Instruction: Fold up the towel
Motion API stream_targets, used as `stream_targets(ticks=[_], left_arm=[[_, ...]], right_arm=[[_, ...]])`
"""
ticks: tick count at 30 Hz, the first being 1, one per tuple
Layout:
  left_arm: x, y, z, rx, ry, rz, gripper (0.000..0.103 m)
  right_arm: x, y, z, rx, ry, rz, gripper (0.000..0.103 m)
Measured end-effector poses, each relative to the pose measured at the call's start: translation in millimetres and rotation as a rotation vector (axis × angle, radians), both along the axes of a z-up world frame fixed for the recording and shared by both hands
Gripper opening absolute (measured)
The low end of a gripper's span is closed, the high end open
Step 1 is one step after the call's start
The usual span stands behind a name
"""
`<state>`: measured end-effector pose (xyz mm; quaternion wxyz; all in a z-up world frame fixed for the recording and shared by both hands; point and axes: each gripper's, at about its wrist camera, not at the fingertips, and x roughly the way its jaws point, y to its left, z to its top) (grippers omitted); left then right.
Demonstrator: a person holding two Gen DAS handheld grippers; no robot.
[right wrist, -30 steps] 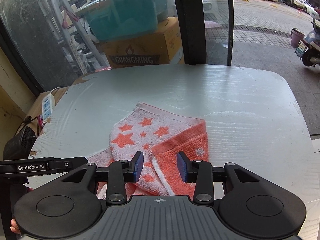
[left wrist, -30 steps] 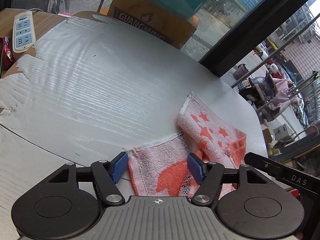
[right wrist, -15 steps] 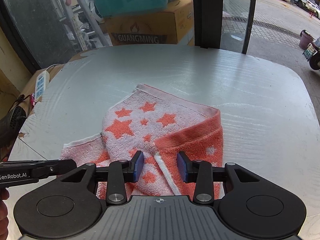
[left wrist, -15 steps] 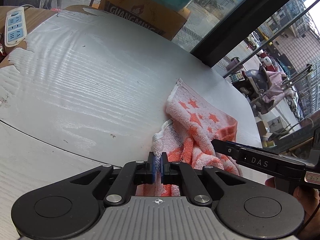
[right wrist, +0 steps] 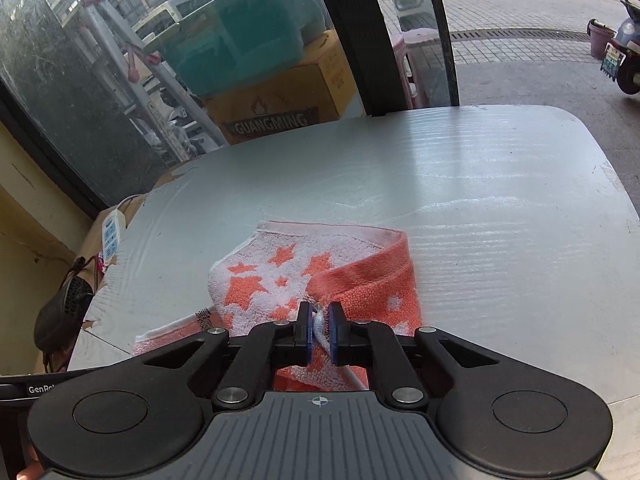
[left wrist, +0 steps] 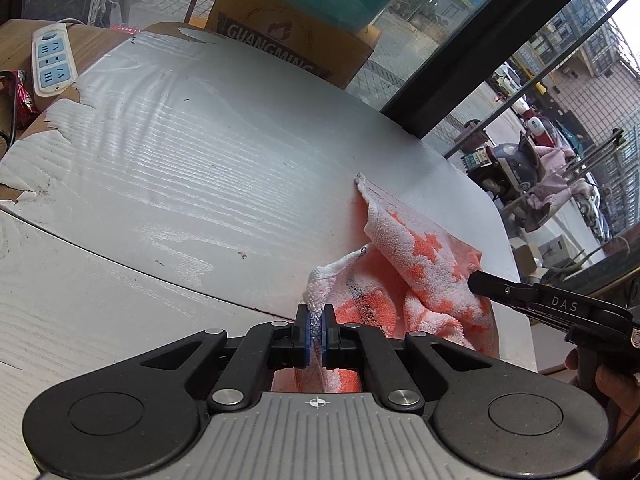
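Both grippers are clamped on the star-print towel (right wrist: 320, 276), which sits bunched on the grey table (right wrist: 500, 208) near its front edge. The left gripper (left wrist: 316, 330) pinches a white hem corner, the right gripper (right wrist: 320, 334) pinches a fold at the orange border. A power strip (left wrist: 52, 60) lies way off at the table's far left side.

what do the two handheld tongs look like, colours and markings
Both the left tongs and the right tongs have black linkage arms with silver rivets, blue pads, round black side housings and a ribbed grey body with a crosshair mark. White lettering: DAS on one, GenRo... on the other.
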<state>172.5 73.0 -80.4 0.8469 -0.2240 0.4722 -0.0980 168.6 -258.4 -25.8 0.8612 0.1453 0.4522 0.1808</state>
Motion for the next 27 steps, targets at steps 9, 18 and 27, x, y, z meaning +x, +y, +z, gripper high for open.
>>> stream_targets(ticks=[9, 18, 27], left_arm=[[-23, 12, 9, 0.065, -0.001, 0.035, 0.005], [-50, 48, 27, 0.161, -0.040, 0.174, 0.005], [-79, 76, 41, 0.225, -0.069, 0.270, 0.005]], right_arm=[[-17, -26, 22, 0.032, -0.052, -0.095, 0.008], [-51, -75, 30, -0.045, -0.094, -0.232, 0.008], [-133, -119, 24, -0.176, -0.088, -0.325, 0.008]])
